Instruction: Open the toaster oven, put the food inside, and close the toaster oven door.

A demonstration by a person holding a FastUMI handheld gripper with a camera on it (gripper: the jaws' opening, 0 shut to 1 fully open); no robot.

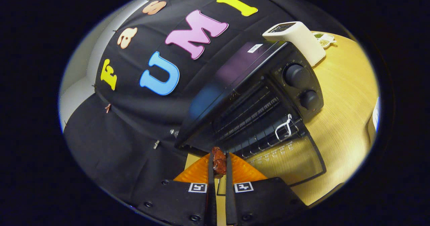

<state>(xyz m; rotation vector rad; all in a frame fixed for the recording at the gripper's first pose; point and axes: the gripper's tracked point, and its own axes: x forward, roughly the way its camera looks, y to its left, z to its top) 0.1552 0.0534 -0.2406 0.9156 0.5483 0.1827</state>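
The tool [220,167] pinches a reddish-brown piece of food [219,161] between both fingers, which stand close together with the morsel's top poking just past their tips. Just beyond the food stands the black toaster oven [255,98], its glass door [295,162] dropped open and lying flat toward the near side over the wooden tabletop [346,118]. Inside, the wire rack [255,118] shows, with a small white wire handle [285,127] at its right end. Right of the opening sit two black knobs [297,75], one nearer than the other. A white boxy device [299,39] stands behind the oven's right end, with a small packet [324,39] beside it.
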